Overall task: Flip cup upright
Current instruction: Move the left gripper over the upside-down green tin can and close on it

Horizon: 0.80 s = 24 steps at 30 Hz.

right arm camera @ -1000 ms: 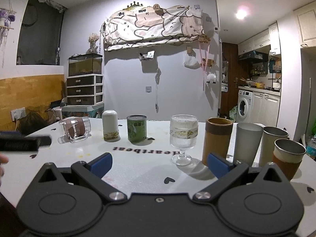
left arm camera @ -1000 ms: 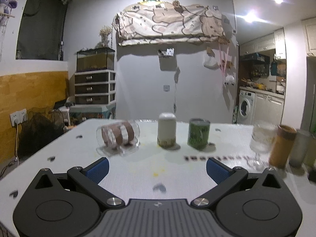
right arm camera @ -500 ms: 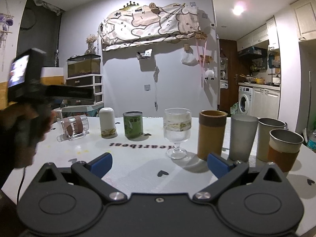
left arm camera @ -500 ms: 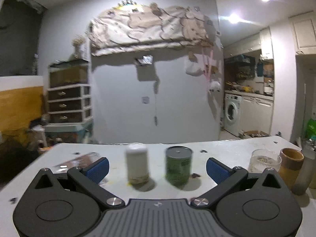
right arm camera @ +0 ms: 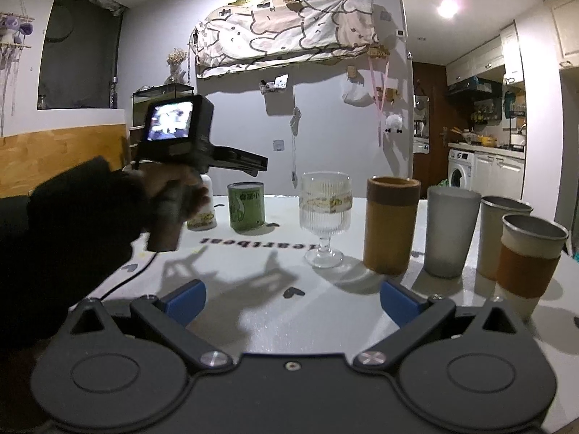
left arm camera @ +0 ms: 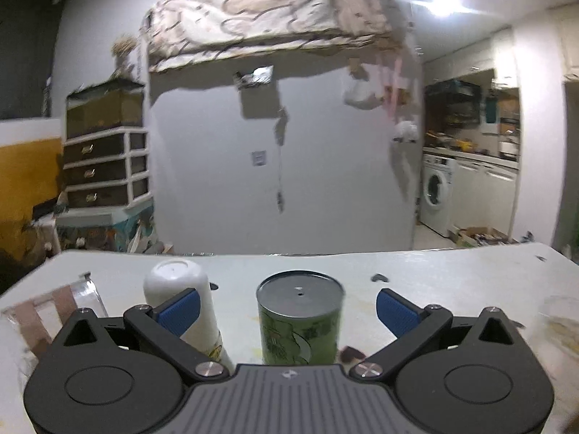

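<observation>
While the glass cup (left arm camera: 54, 311) with the brown band lies on its side at the far left of the white table (left arm camera: 452, 282), nothing of the flip is done as far as I can judge: approach only, then grasp, turn and set down all left. My left gripper (left arm camera: 287, 307) hangs above the table with jaws spread wide, nothing between them; green can (left arm camera: 300, 316) sits straight ahead of it, white bottle (left arm camera: 181, 300) just behind the left finger, cup off to the left outside the jaws. Left view is blurred, so cup detail is poor. My right gripper (right arm camera: 292, 298) also spread, empty, hanging low over the table nearer me. In the right view the cup is hidden behind my left hand (right arm camera: 170, 199). Counts: one tipped cup, one white bottle, one green can, one stemmed ribbed glass (right arm camera: 325, 217), four upright tumblers to its right: tan one (right arm camera: 392, 226), frosted one (right arm camera: 452, 229), two metal-rimmed ones (right arm camera: 530, 253)
</observation>
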{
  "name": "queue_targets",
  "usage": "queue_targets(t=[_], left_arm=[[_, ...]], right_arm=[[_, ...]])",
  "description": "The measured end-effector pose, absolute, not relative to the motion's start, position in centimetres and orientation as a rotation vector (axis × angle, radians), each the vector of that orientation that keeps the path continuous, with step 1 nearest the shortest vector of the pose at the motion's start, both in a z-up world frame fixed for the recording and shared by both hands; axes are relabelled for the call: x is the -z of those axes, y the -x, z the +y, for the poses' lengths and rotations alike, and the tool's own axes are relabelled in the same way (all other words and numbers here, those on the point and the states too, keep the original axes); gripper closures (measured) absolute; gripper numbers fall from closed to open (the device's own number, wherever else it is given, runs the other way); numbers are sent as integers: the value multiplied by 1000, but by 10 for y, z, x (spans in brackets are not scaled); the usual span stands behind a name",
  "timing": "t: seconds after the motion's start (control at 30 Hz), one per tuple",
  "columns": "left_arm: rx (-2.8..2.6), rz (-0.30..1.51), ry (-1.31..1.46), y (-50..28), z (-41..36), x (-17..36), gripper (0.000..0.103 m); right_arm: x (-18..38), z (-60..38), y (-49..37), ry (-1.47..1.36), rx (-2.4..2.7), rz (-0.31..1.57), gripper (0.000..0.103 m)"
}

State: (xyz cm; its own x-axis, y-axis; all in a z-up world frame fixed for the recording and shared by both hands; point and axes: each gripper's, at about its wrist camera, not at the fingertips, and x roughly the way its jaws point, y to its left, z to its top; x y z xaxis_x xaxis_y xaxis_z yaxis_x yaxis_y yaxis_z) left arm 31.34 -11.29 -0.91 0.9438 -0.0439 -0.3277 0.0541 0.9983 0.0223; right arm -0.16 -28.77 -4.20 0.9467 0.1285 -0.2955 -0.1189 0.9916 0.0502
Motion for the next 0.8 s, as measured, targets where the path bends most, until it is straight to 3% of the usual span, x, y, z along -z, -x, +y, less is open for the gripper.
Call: queue_targets(t=[0.07, 0.4, 0.5, 0.57, 0.8], left_arm=[[20, 360, -35, -333, -118, 9, 7], [52, 384, -33, -369, -122, 23, 10], [61, 393, -70, -374, -131, 24, 17], [74, 414, -83, -377, -132, 26, 29], [132, 455, -79, -351, -123, 21, 30]], right_arm=[[45, -290, -2, -38, -131, 312, 0], [52, -299, -19, -56, -106, 353, 0], [53, -299, -23, -56, -98, 363, 0], [52, -299, -25, -55, -97, 367, 0], [49, -296, -23, -66, -98, 352, 0]])
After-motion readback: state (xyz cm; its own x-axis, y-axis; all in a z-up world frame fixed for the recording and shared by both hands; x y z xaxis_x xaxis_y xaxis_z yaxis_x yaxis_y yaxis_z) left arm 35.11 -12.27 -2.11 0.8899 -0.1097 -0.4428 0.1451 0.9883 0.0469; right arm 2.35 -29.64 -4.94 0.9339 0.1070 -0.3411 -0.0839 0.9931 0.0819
